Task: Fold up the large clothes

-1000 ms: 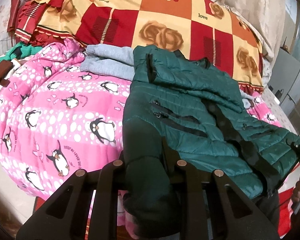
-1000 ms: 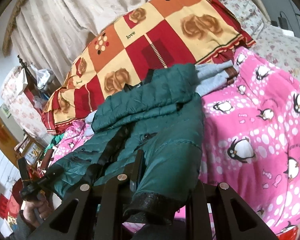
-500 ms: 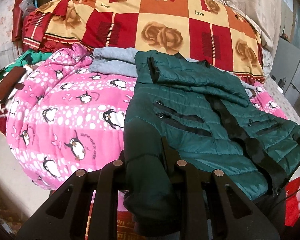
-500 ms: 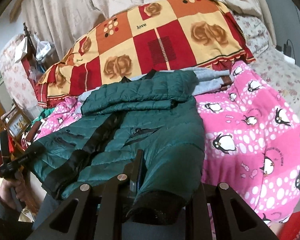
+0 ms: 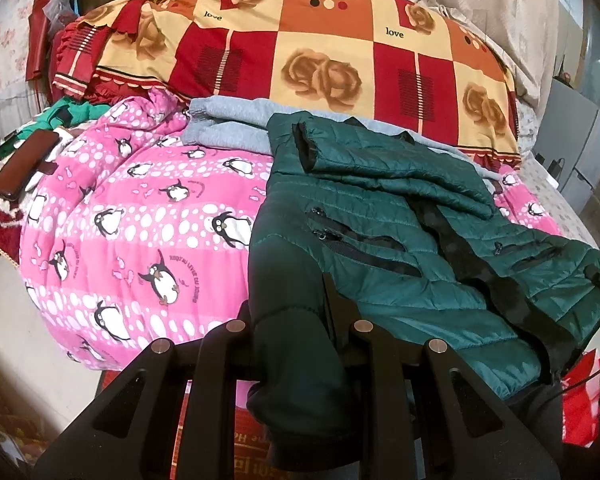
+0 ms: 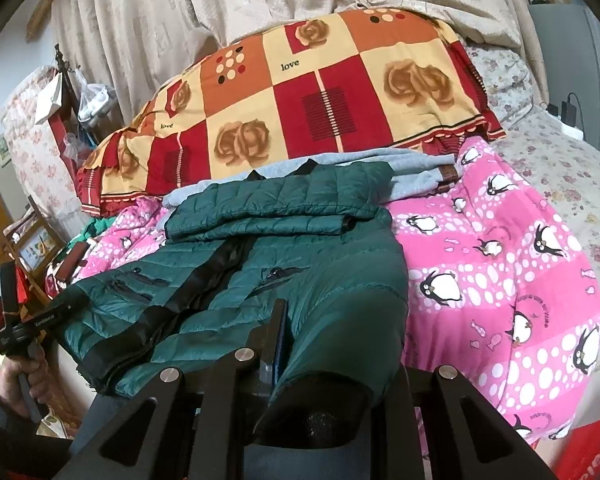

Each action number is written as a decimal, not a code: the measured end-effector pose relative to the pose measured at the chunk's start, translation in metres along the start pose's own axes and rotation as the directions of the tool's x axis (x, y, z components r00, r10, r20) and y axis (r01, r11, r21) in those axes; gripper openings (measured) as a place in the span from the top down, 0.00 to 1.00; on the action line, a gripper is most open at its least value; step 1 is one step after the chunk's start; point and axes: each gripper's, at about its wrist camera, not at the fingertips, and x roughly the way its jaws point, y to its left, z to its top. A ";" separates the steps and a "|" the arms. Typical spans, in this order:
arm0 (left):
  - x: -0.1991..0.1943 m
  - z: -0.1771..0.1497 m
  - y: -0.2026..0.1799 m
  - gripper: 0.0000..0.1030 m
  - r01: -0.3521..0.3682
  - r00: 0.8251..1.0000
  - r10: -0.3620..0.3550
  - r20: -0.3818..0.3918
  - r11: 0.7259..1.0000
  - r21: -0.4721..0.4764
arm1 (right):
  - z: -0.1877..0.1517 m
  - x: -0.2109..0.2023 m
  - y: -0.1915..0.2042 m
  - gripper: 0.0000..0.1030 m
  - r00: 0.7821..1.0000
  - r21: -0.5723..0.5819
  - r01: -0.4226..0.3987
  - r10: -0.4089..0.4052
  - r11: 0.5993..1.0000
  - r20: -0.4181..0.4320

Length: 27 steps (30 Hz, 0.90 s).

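Note:
A dark green quilted jacket (image 5: 380, 216) with a black zip strip lies front up on the bed, one sleeve folded across its chest. My left gripper (image 5: 296, 300) is shut on one lower corner of it, and the fabric drapes over the fingers. In the right wrist view the jacket (image 6: 260, 280) hangs over my right gripper (image 6: 296, 320), which is shut on the other lower corner. The left gripper (image 6: 66, 306) shows there too, held by a hand (image 6: 24, 372). The right gripper's tip (image 5: 598, 278) shows at the jacket's far corner.
The jacket rests on a pink penguin blanket (image 5: 140, 220). A grey garment (image 5: 228, 120) lies under its collar end. A chequered red and orange quilt (image 5: 300, 40) is piled behind. A brown case (image 5: 18, 170) sits at the left, a grey cabinet (image 5: 572, 140) at the right.
Both grippers have drawn back and slightly up with the jacket's lower edge, so more of the bed shows. The right view has rolled to level. The grips are unchanged.

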 end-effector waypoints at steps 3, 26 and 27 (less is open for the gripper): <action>-0.003 -0.001 0.001 0.82 0.002 1.000 -0.002 0.003 1.000 0.001 | -0.001 -0.004 0.001 0.83 1.000 0.000 -0.002 0.002 1.000 0.006; -0.017 -0.010 0.007 0.82 0.003 1.000 -0.003 0.020 1.000 -0.013 | -0.006 -0.025 0.008 0.83 0.997 -0.058 0.008 -0.004 0.998 0.074; -0.017 -0.010 0.007 0.82 0.003 1.000 -0.003 0.022 1.000 -0.011 | -0.006 -0.025 0.007 0.83 0.997 -0.053 0.006 -0.002 0.999 0.078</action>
